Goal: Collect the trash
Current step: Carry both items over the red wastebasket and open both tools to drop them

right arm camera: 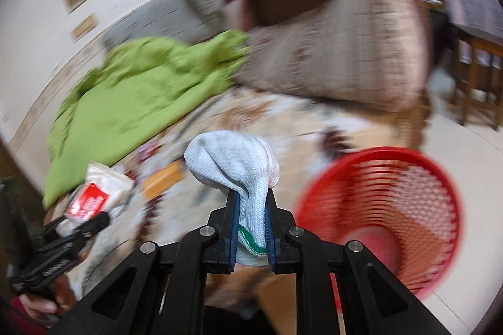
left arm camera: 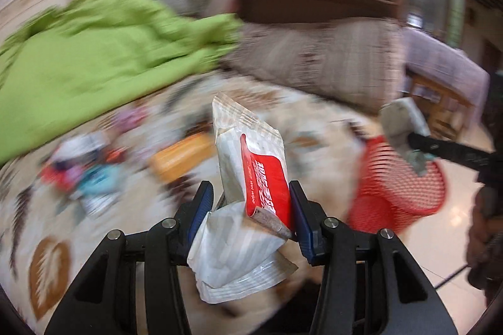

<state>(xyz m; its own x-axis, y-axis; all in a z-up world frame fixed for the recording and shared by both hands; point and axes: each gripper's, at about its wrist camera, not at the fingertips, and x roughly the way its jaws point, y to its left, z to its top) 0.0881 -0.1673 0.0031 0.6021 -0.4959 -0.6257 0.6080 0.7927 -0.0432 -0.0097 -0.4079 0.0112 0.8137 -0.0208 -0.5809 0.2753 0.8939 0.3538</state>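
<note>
Your left hand-held gripper [left arm camera: 251,209] is clamped on a white-and-red wrapper [left arm camera: 248,178], held up above the patterned bed [left arm camera: 314,127]. Your right hand-held gripper [right arm camera: 251,225] is pinched on a whitish sock [right arm camera: 235,168], just left of the red basket [right arm camera: 377,209]. Farther-off litter [left arm camera: 85,171] by the green blanket [left arm camera: 94,58] is too blurred to make out.

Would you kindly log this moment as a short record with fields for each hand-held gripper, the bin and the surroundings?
left hand-held gripper: shut on a white and red plastic snack wrapper
right hand-held gripper: shut on a white knitted sock with a green stripe
bin: red plastic mesh basket, on the floor to the right
surroundings: crumpled green cloth; blurred litter on patterned fabric
</note>
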